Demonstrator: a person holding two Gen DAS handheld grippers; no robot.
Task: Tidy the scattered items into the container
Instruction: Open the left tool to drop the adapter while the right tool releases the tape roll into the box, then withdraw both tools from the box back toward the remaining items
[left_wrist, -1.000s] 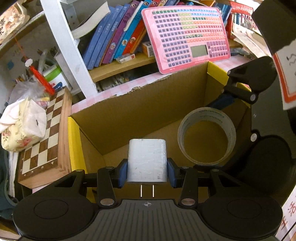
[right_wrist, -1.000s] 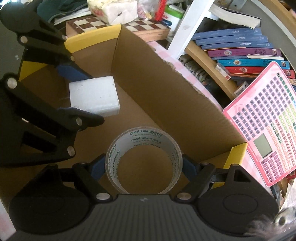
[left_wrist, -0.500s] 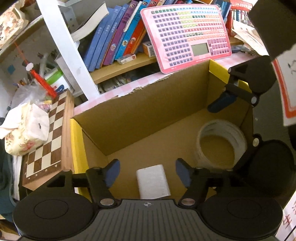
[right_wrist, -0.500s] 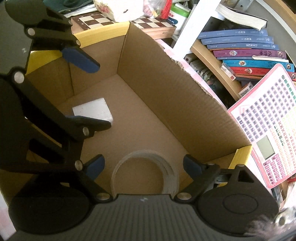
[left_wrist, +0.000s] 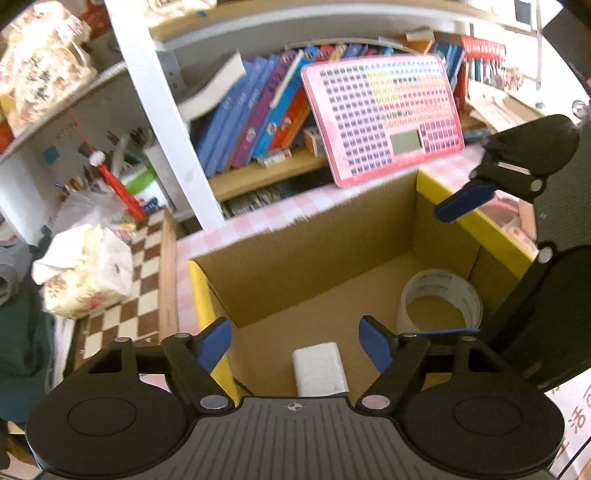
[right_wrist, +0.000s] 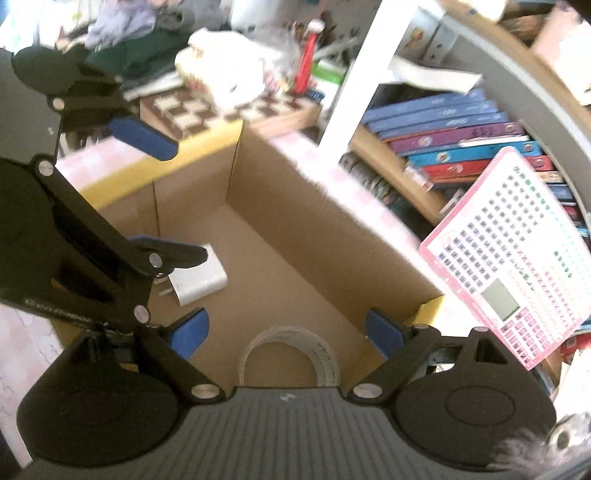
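Cardboard box (left_wrist: 295, 266) sits open-topped under both my claws, yellow tape along its end rims. My left gripper (left_wrist: 295, 343) hangs above the near side with its blue pads spread wide, nothing between them. Straight below that gap a white charger (left_wrist: 320, 368) lies flat on the box floor; in the right wrist view the same charger (right_wrist: 199, 278) shows two metal prongs pointing toward the near wall, partly hidden behind my left claw's lower finger. My right gripper (right_wrist: 286, 334) is likewise spread apart and empty, held over the other end of the box. Beneath it a roll of clear tape (right_wrist: 291, 352) rests on the floor close to the corner; from the left wrist the tape roll (left_wrist: 439, 302) stands well apart from the charger, near the right-hand wall.

Outside the box, a chessboard (left_wrist: 140, 288) lies just beside its left end, with a floral tissue pack (left_wrist: 83, 273) resting on it. A pink keyboard toy (left_wrist: 384, 118) leans against a row of books (left_wrist: 255, 110) on the wooden shelf behind the far wall. A pink checked cloth (left_wrist: 258, 218) covers the table around the box.
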